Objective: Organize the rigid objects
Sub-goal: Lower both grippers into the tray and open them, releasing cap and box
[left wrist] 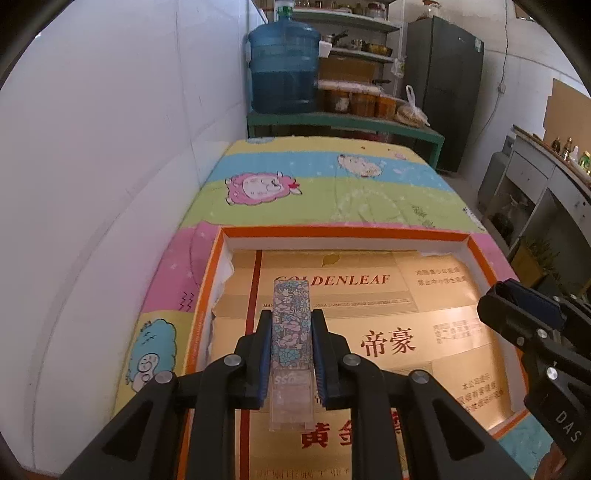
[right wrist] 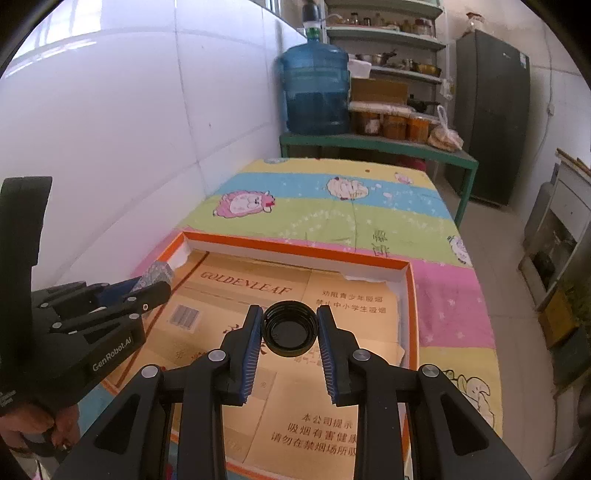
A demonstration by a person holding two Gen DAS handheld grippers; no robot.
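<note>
Along the left runs a white wall (left wrist: pixel 110 147), and against it stands the tabletop (left wrist: pixel 332 195) under a striped cloth printed with cartoon sheep.

On the near part of the tabletop lies a shallow orange-rimmed box (left wrist: pixel 343 232), its floor lined with flattened gold cardboard (left wrist: pixel 424 325) printed GOLDENLEAF.

The left gripper (left wrist: pixel 290 325) hangs over the left part of that box, clenched on a narrow clear case with a floral insert (left wrist: pixel 290 325). The case stands lengthwise between the blue pads (left wrist: pixel 266 354), its far end reaching past the fingertips and its clear near end sticking out behind them. In the right wrist view the same gripper (right wrist: pixel 147 286) shows at the left edge, a hand (right wrist: pixel 40 428) on its handle, with the floral end (right wrist: pixel 157 271) poking out over the box's left rim.

Right of it, the right gripper (right wrist: pixel 290 325) is above the middle of the box (right wrist: pixel 295 249), grasping a black bottle cap (right wrist: pixel 290 329) by its sides. The cap's open side faces the camera. In the left wrist view this gripper (left wrist: pixel 517 306) enters from the right edge, over the cardboard.

At the far end of the tabletop, a green bench (left wrist: pixel 347 127) carries a large blue water jug (left wrist: pixel 284 70) and jars (left wrist: pixel 365 101). Shelves (left wrist: pixel 351 22) rise behind it, and a dark cabinet (left wrist: pixel 443 85) stands farther right.
</note>
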